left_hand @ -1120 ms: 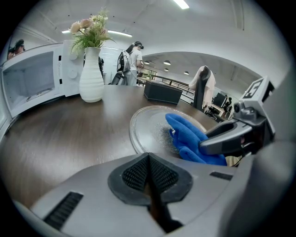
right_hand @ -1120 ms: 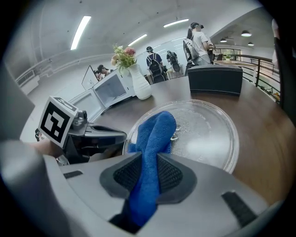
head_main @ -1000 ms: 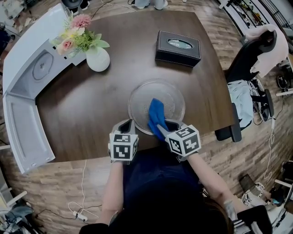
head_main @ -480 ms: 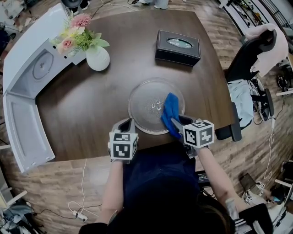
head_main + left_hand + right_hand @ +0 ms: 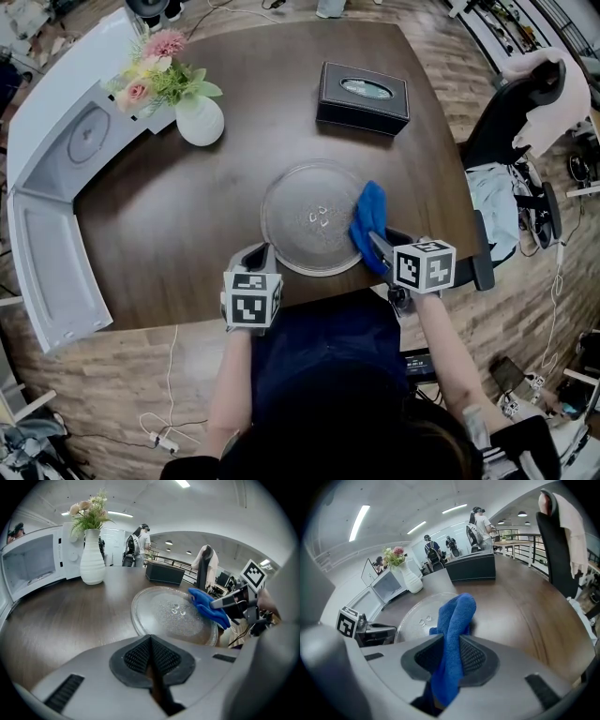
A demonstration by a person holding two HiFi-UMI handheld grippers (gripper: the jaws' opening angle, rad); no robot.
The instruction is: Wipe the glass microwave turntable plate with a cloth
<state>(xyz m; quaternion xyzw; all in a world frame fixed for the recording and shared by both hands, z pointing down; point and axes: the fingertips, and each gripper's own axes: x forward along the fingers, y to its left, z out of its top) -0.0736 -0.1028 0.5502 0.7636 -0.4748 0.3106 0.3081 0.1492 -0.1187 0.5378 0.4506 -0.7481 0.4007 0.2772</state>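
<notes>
Left gripper (image 5: 255,255): jaws pressed together with nothing between them. It sits just beside the near-left rim of the plate; contact with the glass can't be made out.

Right gripper (image 5: 379,246): jaws pinching the blue terry cloth (image 5: 368,218) at its bunched middle. The free end stands up ahead of the jaws in the right gripper view.

Cloth position: draped over the right edge of the plate, partly across the rim.

Cloth handling: soft, limp and light. It will likely fold over rather than push, so it probably needs pressing flat to wipe.

Round clear glass turntable plate (image 5: 298,217): lies flat on the dark wooden table (image 5: 234,112), near the front edge and between the two grippers.

Plate handling: judged stiff, fairly heavy, smooth and breakable. It may slide or spin on the wood under a sideways wipe.

Hold point: the near-left rim looks best for steadying, opposite the cloth. The risk is sliding towards the table edge.

Beyond the plate: a black rectangular tissue box (image 5: 364,97).

Far left: a white vase with pink flowers (image 5: 200,120), beside a white microwave with its door open (image 5: 56,178).
</notes>
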